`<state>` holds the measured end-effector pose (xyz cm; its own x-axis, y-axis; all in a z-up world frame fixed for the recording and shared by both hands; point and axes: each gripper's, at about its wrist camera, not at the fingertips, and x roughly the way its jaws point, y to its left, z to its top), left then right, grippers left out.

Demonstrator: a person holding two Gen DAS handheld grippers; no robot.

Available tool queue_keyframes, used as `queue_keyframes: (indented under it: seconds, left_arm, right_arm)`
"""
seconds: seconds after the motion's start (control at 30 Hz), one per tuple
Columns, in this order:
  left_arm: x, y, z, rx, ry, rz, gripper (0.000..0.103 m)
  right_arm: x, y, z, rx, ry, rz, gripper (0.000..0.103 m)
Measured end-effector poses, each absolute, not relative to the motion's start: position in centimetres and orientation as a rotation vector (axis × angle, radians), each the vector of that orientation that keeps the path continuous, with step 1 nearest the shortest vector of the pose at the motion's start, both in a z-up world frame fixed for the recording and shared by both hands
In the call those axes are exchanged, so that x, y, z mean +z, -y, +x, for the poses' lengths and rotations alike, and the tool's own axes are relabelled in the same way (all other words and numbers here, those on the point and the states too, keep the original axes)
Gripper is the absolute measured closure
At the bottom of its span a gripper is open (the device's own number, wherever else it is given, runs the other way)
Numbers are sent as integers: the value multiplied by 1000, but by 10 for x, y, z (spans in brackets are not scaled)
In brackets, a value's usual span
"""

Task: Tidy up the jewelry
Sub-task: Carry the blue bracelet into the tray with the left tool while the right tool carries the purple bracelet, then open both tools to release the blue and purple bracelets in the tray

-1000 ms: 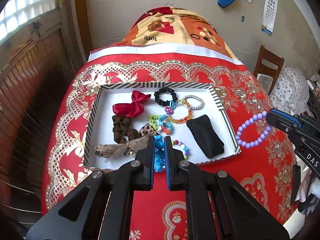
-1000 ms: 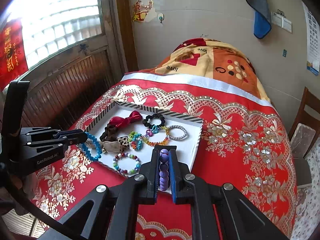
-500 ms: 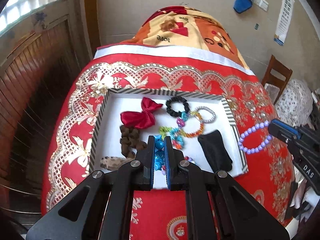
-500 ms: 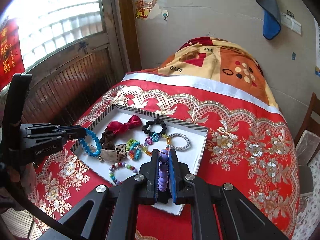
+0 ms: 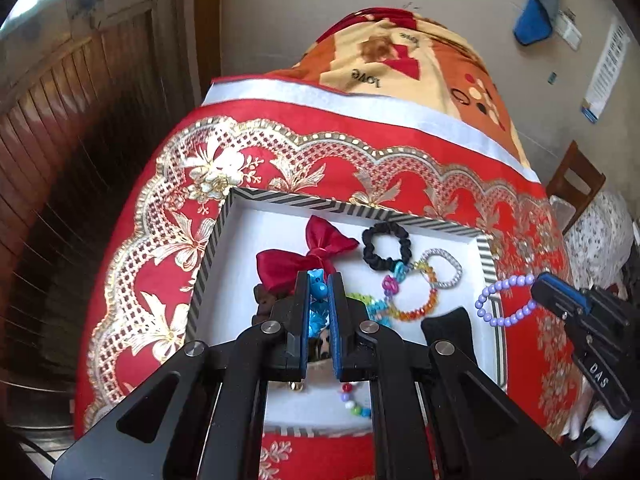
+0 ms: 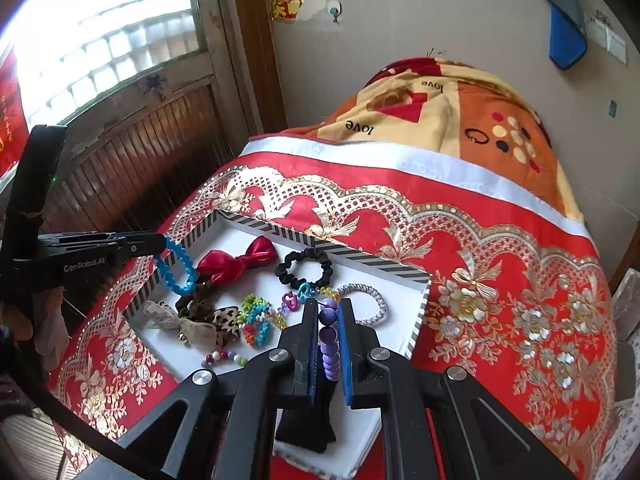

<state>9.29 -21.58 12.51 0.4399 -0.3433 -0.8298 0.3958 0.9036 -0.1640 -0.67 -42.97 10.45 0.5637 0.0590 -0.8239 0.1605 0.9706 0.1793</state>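
A white tray with a striped rim (image 5: pixel 360 205) (image 6: pixel 360 261) lies on the red cloth and holds a red bow (image 5: pixel 308 260) (image 6: pixel 240 260), a black scrunchie (image 5: pixel 386 246) (image 6: pixel 304 266), a silver bracelet (image 5: pixel 444 268) (image 6: pixel 370 302) and a black pouch (image 5: pixel 450 326) (image 6: pixel 306 428). My left gripper (image 5: pixel 319 278) (image 6: pixel 160 243) is shut on a blue bead bracelet (image 5: pixel 318 292) (image 6: pixel 174 270), hanging over the tray's left part. My right gripper (image 6: pixel 329 306) (image 5: pixel 538 282) is shut on a purple bead bracelet (image 6: pixel 330 344) (image 5: pixel 502 300), over the tray's right edge.
The tray also carries a brown scrunchie (image 6: pixel 196 300), a leopard bow (image 6: pixel 196 326), a rainbow bracelet (image 5: pixel 416 308) and colourful hair ties (image 6: pixel 256 318). A folded orange blanket (image 6: pixel 440 108) lies at the bed's far end. Wooden panelling (image 5: pixel 60 128) runs along the left; a chair (image 5: pixel 576 184) stands right.
Both grippers have moved forward over the tray with their bracelets still held. The tray now looks closer and larger in both views.
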Motion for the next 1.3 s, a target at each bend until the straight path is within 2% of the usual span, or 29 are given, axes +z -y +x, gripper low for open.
queue_keyframes:
  seconds: [0.6, 1.0, 1.1, 1.13, 1.27, 1.3]
  left_arm:
    - [80, 220, 172, -287, -1068, 42, 96]
    - [47, 221, 193, -224, -1127, 50, 95]
    - [44, 220, 195, -225, -1146, 34, 88]
    - [43, 219, 195, -225, -1147, 27, 79]
    - [45, 217, 190, -230, -1131, 16, 63]
    - [46, 217, 188, -232, -1126, 16, 61]
  right_arm:
    - [25, 466, 43, -84, -1106, 299, 94]
    - [0, 472, 49, -104, -1162, 270, 94]
    - [0, 470, 50, -102, -1162, 256, 94]
    - [0, 469, 50, -102, -1160, 258, 94]
    - [3, 468, 46, -99, -1147, 284, 79]
    - [5, 467, 45, -98, -1142, 287, 79]
